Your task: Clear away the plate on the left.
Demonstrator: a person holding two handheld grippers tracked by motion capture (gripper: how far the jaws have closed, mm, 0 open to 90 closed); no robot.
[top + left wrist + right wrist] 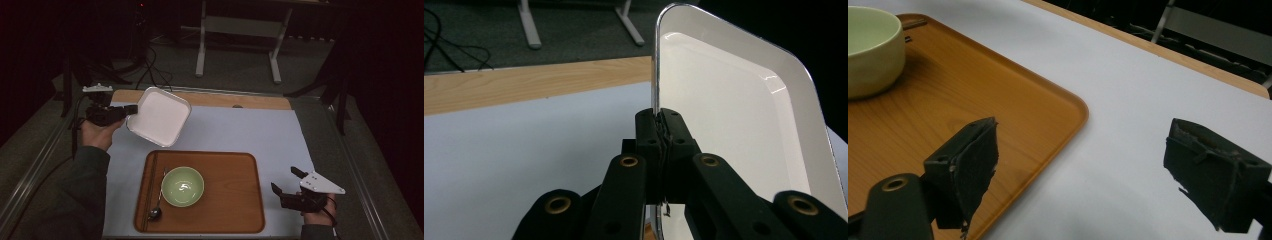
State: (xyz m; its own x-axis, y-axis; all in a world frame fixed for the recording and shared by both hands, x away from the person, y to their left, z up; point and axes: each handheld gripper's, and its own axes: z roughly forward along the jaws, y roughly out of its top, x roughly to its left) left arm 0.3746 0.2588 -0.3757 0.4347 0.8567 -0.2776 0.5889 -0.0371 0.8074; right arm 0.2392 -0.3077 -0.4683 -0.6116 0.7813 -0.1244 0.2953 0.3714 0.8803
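A white square plate [159, 116] hangs tilted in the air above the table's far left, with my left gripper [131, 109] shut on its left rim. In the left gripper view the jaws pinch the thin edge of the plate [734, 115], and the gripper [661, 131] holds it nearly upright. A wooden tray [230, 200] lies at the near centre. On it stand a pale green bowl [182, 186] and, to its left, a dark spoon [155, 212] and chopsticks [148, 190]. My right gripper [286, 181] rests open to the right of the tray, its jaws apart over the tray's corner [1068, 107], gripper [1083, 175].
A pale blue mat [250, 130] covers the table, and a wooden strip [240, 100] runs along its far edge. A white metal stand [239, 30] and cables [150, 70] sit on the floor beyond the table.
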